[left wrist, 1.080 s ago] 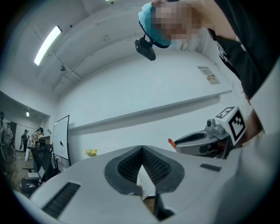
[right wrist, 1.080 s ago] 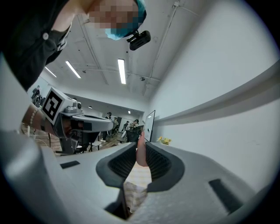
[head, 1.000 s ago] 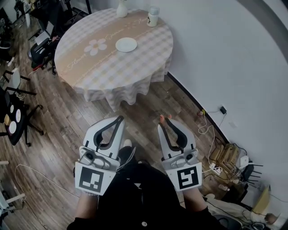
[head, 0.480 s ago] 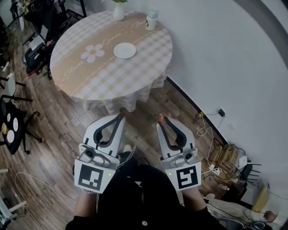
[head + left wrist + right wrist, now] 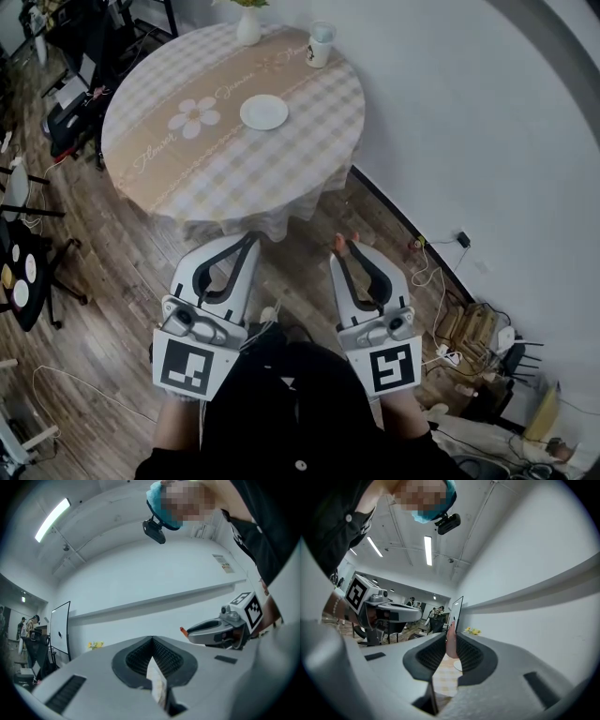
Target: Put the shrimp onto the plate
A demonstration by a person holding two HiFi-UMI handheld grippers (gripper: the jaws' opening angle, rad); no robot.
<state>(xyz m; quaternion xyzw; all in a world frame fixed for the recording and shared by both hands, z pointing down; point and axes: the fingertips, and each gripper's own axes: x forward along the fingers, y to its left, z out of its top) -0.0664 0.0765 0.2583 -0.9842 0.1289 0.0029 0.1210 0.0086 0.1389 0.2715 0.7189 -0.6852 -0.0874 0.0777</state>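
A soft, matt tablecloth [image 5: 234,141], checked in beige and white, is being seen hanging in loose folds, with a smooth, glossy white plate [image 5: 264,112] being carried on it, while the floor [image 5: 122,272] is being shown as brown wood planks with a dull sheen. The left gripper [image 5: 251,238] and the right gripper [image 5: 345,246] are being seen as shells of matt light-grey plastic, their jaws being lined with black, finely ribbed pads [image 5: 471,656]. A smooth, faintly shiny pinkish-orange shrimp [image 5: 451,641] is being pressed between the right gripper's ribbed linings.
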